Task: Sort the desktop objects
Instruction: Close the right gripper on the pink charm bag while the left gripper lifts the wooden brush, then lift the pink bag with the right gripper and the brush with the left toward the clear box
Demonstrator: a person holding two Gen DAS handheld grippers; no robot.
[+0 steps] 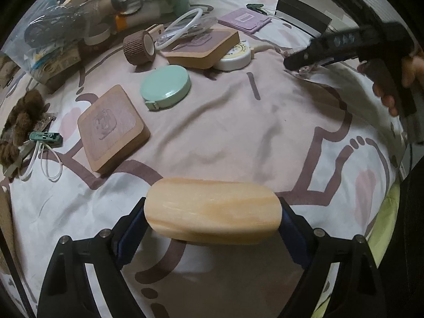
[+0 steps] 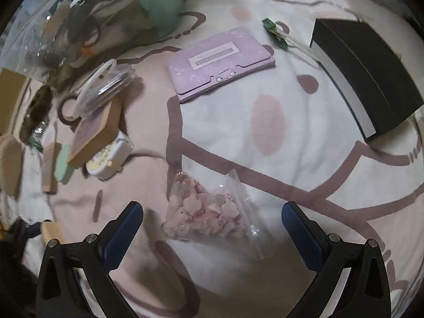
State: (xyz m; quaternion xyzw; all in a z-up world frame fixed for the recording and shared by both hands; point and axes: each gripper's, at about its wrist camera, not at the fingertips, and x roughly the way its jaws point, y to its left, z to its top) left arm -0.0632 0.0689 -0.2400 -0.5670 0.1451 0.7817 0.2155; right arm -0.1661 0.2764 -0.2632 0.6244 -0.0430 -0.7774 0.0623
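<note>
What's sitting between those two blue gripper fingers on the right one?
A small clear bag of pink bits lies on the sheet between the open right gripper fingers, in the right wrist view.

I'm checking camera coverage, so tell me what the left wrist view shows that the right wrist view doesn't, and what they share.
Only the left wrist view shows the left gripper shut on a rounded pale wooden block, and the brown corrugated tape roll. Only the right wrist view shows the open right gripper over a clear zip bag of pink pieces. Both show the lilac flat case, black box and mint round tape measure.
</note>
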